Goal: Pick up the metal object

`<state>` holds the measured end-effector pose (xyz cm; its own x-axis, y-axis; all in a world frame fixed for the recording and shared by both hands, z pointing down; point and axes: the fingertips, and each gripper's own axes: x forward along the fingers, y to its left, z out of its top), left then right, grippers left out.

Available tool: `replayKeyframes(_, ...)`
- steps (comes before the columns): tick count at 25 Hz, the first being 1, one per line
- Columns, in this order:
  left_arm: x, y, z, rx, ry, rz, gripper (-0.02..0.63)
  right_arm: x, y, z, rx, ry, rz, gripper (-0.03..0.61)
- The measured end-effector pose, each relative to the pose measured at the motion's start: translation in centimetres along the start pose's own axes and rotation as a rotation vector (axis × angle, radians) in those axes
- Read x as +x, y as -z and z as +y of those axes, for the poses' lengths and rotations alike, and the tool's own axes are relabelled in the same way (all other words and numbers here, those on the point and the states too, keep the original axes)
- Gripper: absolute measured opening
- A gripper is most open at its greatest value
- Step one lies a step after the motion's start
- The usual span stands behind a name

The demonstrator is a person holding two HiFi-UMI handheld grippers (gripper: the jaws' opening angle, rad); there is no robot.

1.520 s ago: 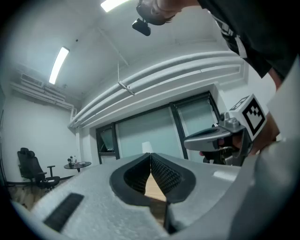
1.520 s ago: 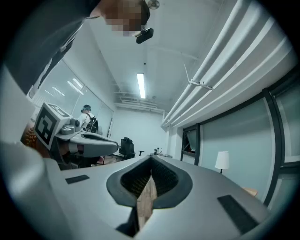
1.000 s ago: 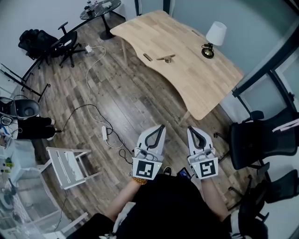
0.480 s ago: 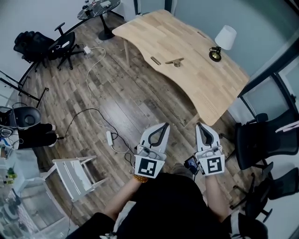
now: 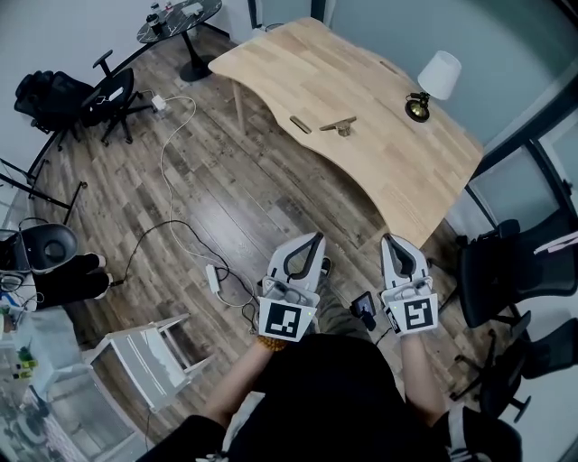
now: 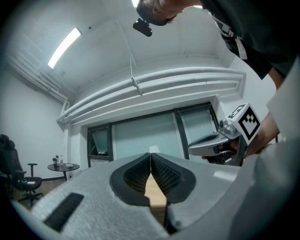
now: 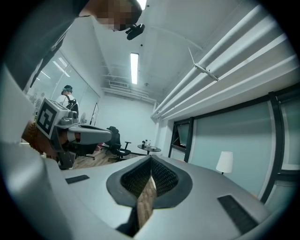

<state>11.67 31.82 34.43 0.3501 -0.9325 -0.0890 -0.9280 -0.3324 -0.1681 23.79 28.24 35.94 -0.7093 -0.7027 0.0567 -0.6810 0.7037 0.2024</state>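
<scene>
Overhead, a pale wood table stands on the plank floor. The metal object lies on it near the front edge, just beside a small block, with a lamp further right. The left gripper and right gripper sit over the floor, well apart from the table, each with jaws pressed together on nothing. A black chair stands at the right and a round table at the far left.
</scene>
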Motion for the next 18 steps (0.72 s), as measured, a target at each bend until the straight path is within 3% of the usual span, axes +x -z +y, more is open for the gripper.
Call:
replayKeyframes(9, 6.3, 1.8, 6.0, 0.014, 0.004, 0.024, 0.018, 8.8, 1.1, -4.7, 0.019, 0.019, -0.016, 0.005)
replayKeyframes(14, 11.6, 2.0, 10.0, 0.047, 0.008, 0.007, 0.018, 14.3, 0.8, -8.0, -0.027, 0.0, 0.002, 0.005)
replayKeyframes(18, 16.0, 4.1, 11.9, -0.038, 0.005, 0.052, 0.018, 17.5, 1.6, -11.7, -0.032, 0.011, 0.024, 0.005)
